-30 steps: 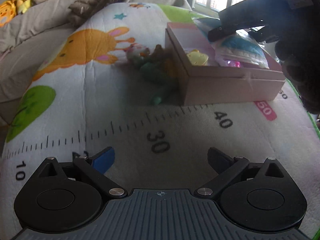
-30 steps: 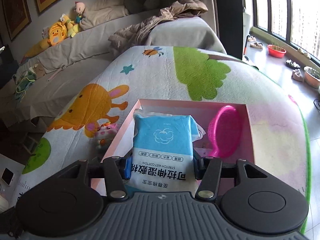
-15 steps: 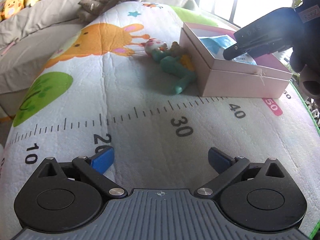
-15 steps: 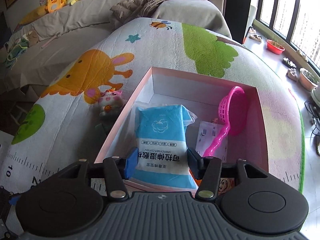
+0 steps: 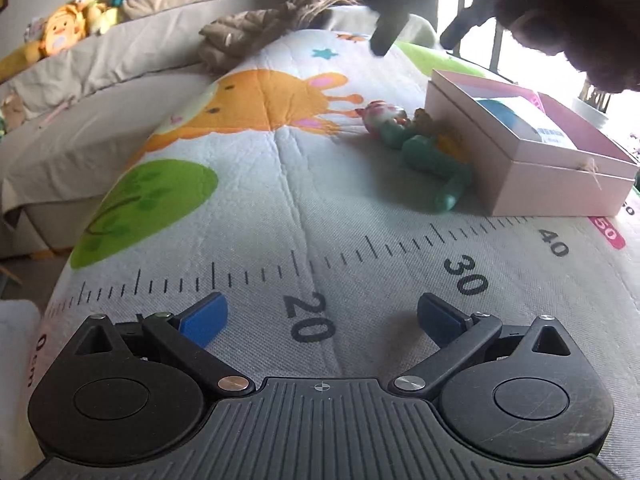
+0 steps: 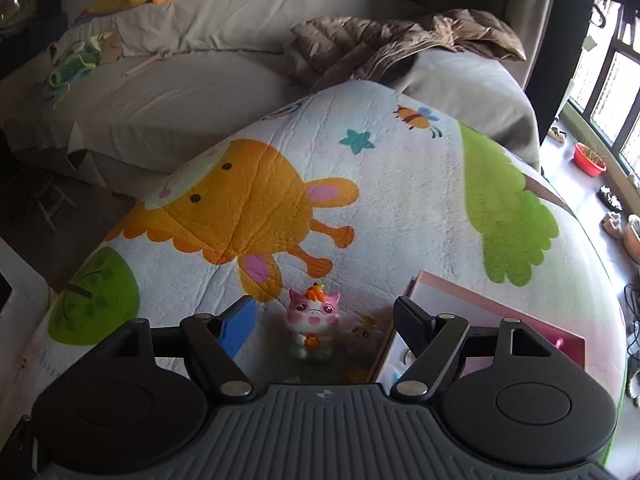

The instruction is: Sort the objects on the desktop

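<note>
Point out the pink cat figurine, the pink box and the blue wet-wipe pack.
pink cat figurine (image 6: 315, 312): right wrist view, on its face.
pink box (image 5: 556, 184): left wrist view, on its near side wall.
blue wet-wipe pack (image 5: 516, 118): left wrist view, on its top face, inside the box.

Left tongs wide open, right tongs opening, empty.
</note>
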